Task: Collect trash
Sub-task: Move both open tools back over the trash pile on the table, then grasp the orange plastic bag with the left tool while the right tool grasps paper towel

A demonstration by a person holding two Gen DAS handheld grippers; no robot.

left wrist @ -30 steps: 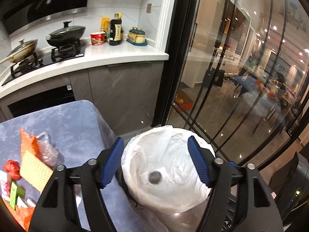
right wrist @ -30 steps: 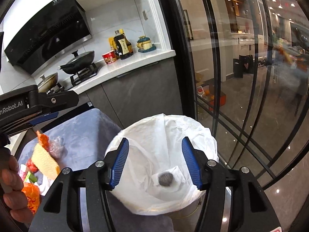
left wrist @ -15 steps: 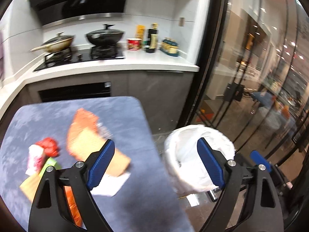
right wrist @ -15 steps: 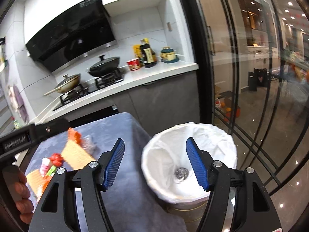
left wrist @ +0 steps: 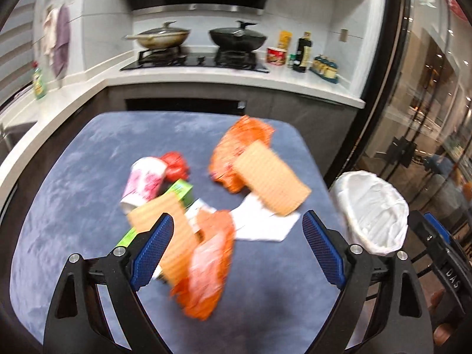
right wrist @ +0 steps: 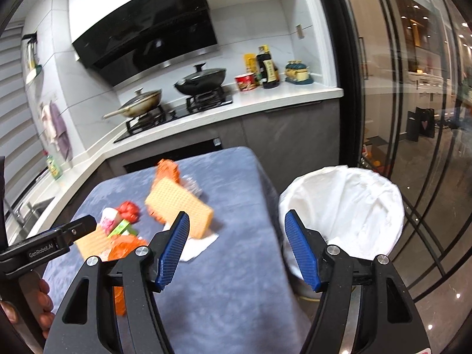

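- Both of your grippers have swung off the white-lined round trash bin point(right wrist: 348, 206) and back over the blue-grey cloth-covered bench point(left wrist: 73, 194); judging by that, a drop is done and the next pick begins.
- Your left gripper point(left wrist: 236, 244) has its fingers spread wide, holding nothing, above the crumpled orange plastic wrapper point(left wrist: 206, 262).
- Your right gripper point(right wrist: 236, 250) has its fingers well apart and empty, between bench edge and bin.
- Remaining litter, including the tan ribbed cardboard piece point(left wrist: 271, 177) and pink-printed paper cup point(left wrist: 144, 180), lies mid-bench.
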